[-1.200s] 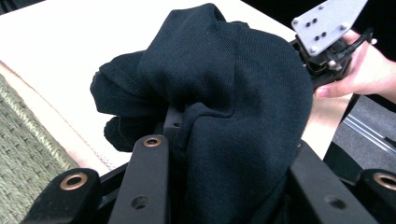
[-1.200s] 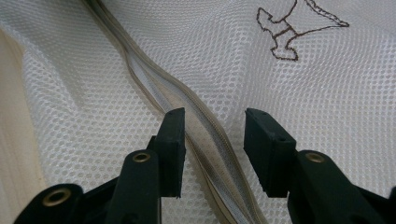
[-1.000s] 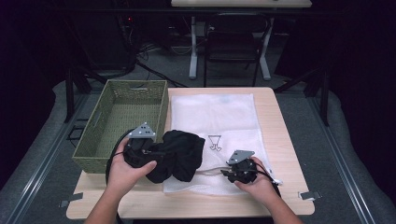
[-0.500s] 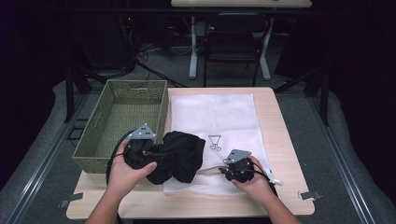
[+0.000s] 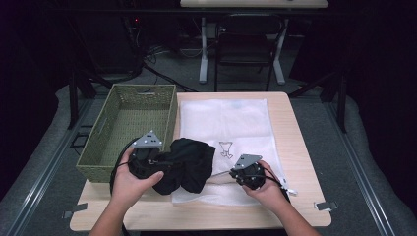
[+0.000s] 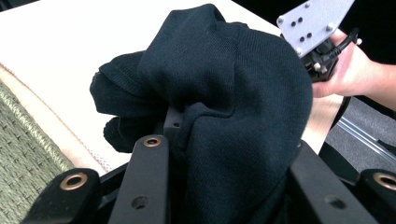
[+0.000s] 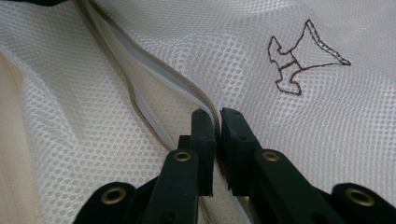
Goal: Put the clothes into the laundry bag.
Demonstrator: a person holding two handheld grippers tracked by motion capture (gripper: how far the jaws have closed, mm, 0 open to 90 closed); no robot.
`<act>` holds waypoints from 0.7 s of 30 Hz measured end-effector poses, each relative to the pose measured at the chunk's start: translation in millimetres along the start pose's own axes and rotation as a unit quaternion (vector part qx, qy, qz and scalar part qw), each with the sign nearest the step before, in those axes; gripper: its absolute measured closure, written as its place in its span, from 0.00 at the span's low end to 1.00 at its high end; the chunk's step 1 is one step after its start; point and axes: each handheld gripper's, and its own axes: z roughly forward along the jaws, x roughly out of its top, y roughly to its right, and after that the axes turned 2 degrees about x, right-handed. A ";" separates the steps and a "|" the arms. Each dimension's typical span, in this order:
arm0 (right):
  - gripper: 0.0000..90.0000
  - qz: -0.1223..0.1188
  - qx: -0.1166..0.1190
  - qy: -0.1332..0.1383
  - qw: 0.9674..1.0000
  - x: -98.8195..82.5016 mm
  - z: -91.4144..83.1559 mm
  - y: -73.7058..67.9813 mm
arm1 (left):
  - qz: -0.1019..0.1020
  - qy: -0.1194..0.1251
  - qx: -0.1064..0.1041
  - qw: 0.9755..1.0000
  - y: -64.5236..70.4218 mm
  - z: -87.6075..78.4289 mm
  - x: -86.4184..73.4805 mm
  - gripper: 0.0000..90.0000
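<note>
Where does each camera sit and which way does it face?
High view: above the person's side, looking forward and down on the table; both forearms, left tool, right tool.
Left gripper view: on the left tool, along its jaws shut on the black garment; the other hand beyond.
Right gripper view: on the right tool, jaws pinching the mesh bag.
Shared: high and left views show the garment.
</note>
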 end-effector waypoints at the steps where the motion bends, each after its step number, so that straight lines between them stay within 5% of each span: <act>1: 0.95 0.003 0.000 -0.001 1.000 1.1 -1.1 0.8 | 0.000 0.001 0.000 1.000 0.1 -0.5 -0.1 0.77; 21: 0.97 -0.003 0.012 -0.006 1.000 43.8 -10.3 13.0 | 0.000 0.012 0.004 1.000 2.4 -11.6 0.2 0.77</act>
